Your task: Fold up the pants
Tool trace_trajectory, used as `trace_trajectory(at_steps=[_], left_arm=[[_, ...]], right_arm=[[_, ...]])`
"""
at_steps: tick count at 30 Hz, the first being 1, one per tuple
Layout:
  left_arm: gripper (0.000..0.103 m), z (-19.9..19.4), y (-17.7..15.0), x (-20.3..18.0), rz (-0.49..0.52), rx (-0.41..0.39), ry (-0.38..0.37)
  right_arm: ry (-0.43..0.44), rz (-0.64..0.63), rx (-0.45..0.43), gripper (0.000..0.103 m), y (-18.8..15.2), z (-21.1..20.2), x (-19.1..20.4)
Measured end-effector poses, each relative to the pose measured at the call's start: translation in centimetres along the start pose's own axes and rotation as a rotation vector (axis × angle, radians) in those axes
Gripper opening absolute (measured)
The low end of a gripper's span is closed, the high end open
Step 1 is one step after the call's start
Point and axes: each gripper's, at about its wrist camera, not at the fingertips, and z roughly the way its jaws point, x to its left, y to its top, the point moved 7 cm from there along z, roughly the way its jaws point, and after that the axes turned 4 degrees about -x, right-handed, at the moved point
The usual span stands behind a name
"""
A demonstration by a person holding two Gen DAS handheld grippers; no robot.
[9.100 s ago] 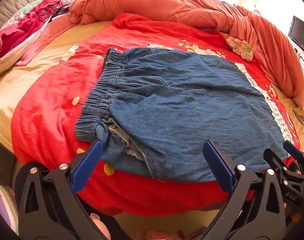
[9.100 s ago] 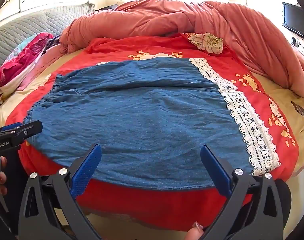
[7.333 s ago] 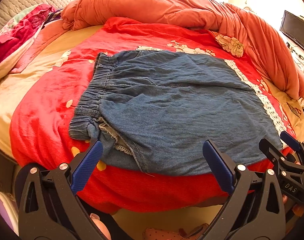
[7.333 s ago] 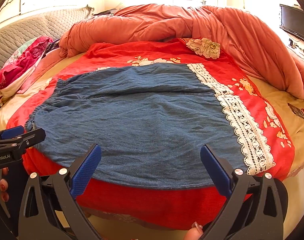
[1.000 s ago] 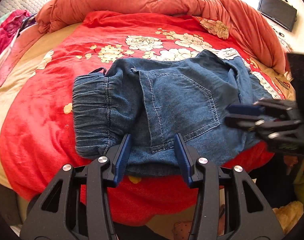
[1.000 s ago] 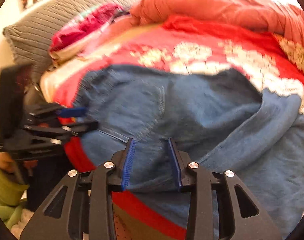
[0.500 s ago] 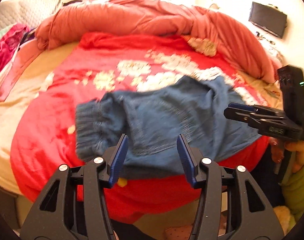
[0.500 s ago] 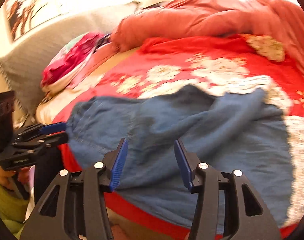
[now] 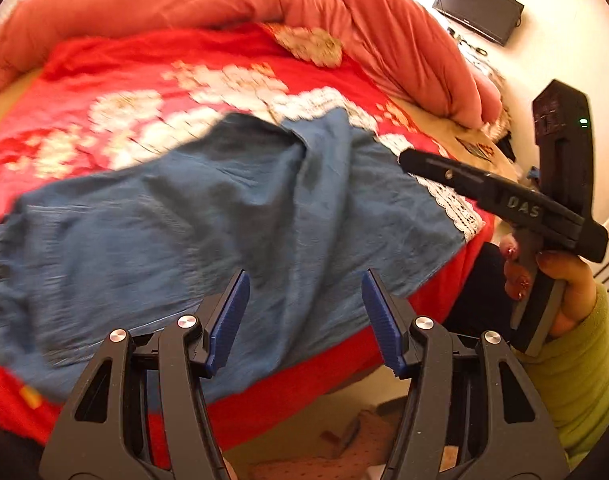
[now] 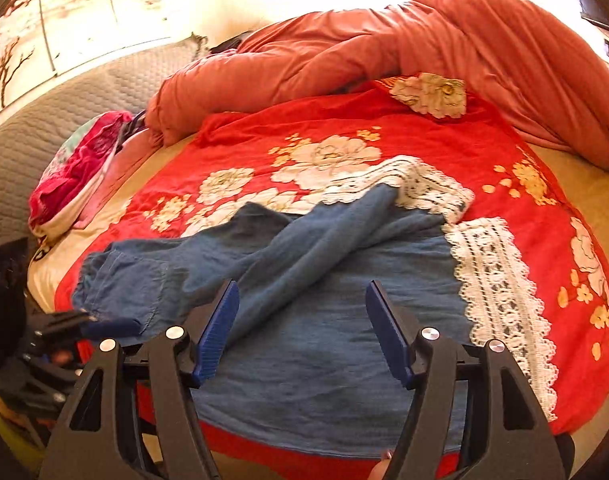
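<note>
A bed [image 10: 576,184] fills both views, w/ a beige sheet seen at its edges. Piled along the far side is a salmon-orange duvet [image 10: 444,44], bunched up. Spread over the middle is a red floral blanket [image 10: 384,136], big white flowers printed on it. At the left a grey quilted headboard [image 10: 64,100] is seen, w/ a pink-and-white heap of clothes [image 10: 80,164] against it.

The denim pants [image 10: 336,320] are laid across the near part of the red blanket, waistband end to the left, lace-trimmed hem to the right. One leg is thrown diagonally over the other, approx. from the left-centre up to the right, so the fabric is crumpled rather than flat. The white lace trim [image 10: 496,292] is seen along the right hem; the upper leg's lace is flipped over near the blanket's flowers.

The left gripper [image 9: 304,316] is held above the near edge of the pants, blue pads spread apart, nothing between them; that view is motion-blurred. The right gripper [image 10: 302,328] is likewise held over the denim w/ fingers parted and nothing pinched. In the left view the right unit is seen side-on at the right, gripped by a hand [image 9: 560,280] in a green sleeve. A wall-mounted TV [image 9: 478,8] is seen top right.
</note>
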Motion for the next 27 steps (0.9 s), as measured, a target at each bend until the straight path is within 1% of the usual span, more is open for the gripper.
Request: trace_trajectory(at_steps=[2,3,5,8,9,10,12,13,14,16,17,19,22,23,24,25,27], left_arm=[[0.041,1.6,0.2,0.1,-0.015,0.033,-0.009],[0.041,2.1,0.4,0.0,-0.015,0.04,-0.018],[0.036,3.2,1.0,0.0,-0.009,0.055,-0.013],[0.036,4.8,2.3,0.1,-0.007,0.078,-0.015],[0.035,5.2,2.6,0.2,-0.016,0.083,-0.023],[0.035,5.8,3.0,0.4,-0.036,0.085,-0.042],[0.031,6.5,3.5,0.7,-0.068,0.067,-0.053],[0.027,6.6,3.7,0.6,-0.081,0.049,-0.077],[0.02,6.6,3.8,0.4,-0.088,0.034,-0.101],[0.015,6.6,3.5,-0.2,-0.086,0.021,-0.15],[0.012,6.7,3.4,-0.5,-0.085,0.019,-0.185],[0.01,6.6,2.8,-0.9,-0.086,0.013,-0.236],[0.01,6.4,2.5,-0.9,-0.099,0.008,-0.283],[0.01,6.4,2.5,-0.9,-0.101,0.01,-0.288],[0.01,6.3,2.5,-0.9,-0.099,0.01,-0.289],[0.01,6.3,2.5,-0.9,-0.095,0.009,-0.288],[0.01,6.0,2.4,-1.1,-0.071,0.007,-0.274]], right_arm=[[-0.009,0.003,-0.003,0.064,0.1,0.0,-0.4],[-0.016,0.003,-0.002,0.064,0.3,0.0,-0.6],[-0.02,-0.009,-0.001,0.064,0.8,0.2,-0.7],[-0.041,-0.047,-0.003,0.067,2.2,1.2,-0.7],[-0.051,-0.059,-0.002,0.07,2.6,1.6,-0.7],[-0.068,-0.08,0.004,0.07,3.2,2.4,-0.8],[-0.09,-0.102,0.034,0.07,3.9,4.0,-0.9],[-0.09,-0.109,0.05,0.07,4.5,5.1,-0.9],[-0.089,-0.115,0.061,0.07,4.8,6.0,-0.8],[-0.09,-0.126,0.086,0.07,5.6,7.9,-0.6],[-0.109,-0.139,0.098,0.07,6.1,9.1,-0.4],[-0.123,-0.156,0.108,0.07,7.0,11.4,0.0],[-0.181,-0.192,0.153,0.068,7.5,14.7,-0.1],[-0.206,-0.193,0.178,0.068,7.6,16.1,-0.4],[-0.21,-0.181,0.2,0.067,7.6,17.1,-0.6],[-0.22,-0.163,0.23,0.062,7.6,18.3,-0.9],[-0.238,-0.152,0.265,0.061,7.5,19.7,-1.4]])
